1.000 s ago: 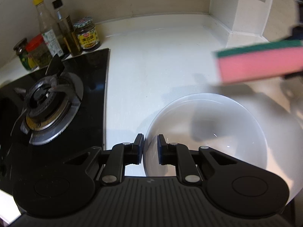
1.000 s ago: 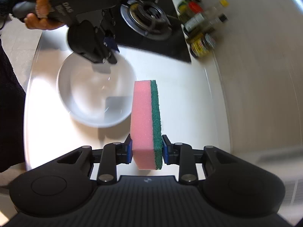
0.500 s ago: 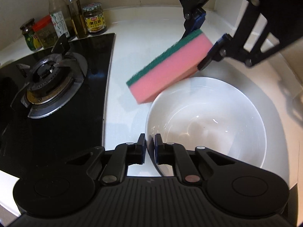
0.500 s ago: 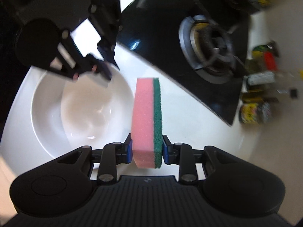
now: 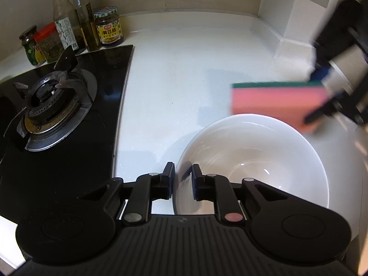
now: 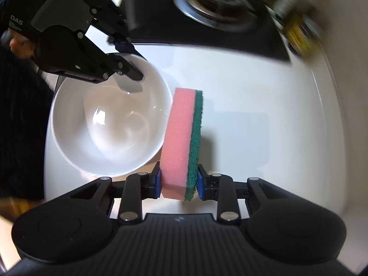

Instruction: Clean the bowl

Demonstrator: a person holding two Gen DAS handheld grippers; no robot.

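Note:
A white bowl [image 5: 253, 161] sits on the white counter. My left gripper [image 5: 182, 179] is shut on its near rim, one finger inside, one outside; it also shows in the right wrist view [image 6: 132, 59] on the bowl's [image 6: 108, 126] far rim. My right gripper [image 6: 178, 181] is shut on a pink sponge with a green scrub side [image 6: 184, 138] and holds it just beside the bowl's right rim. In the left wrist view the sponge [image 5: 278, 102] hovers above the bowl's far right rim.
A black gas hob with a burner [image 5: 50, 110] lies left of the bowl. Several sauce bottles and jars [image 5: 76, 34] stand at the back left by the wall. A white wall corner with vents [image 5: 296, 23] is at the back right.
The right gripper has swung the sponge from over the bowl's left rim to its far right side. The left gripper keeps its hold on the bowl's rim.

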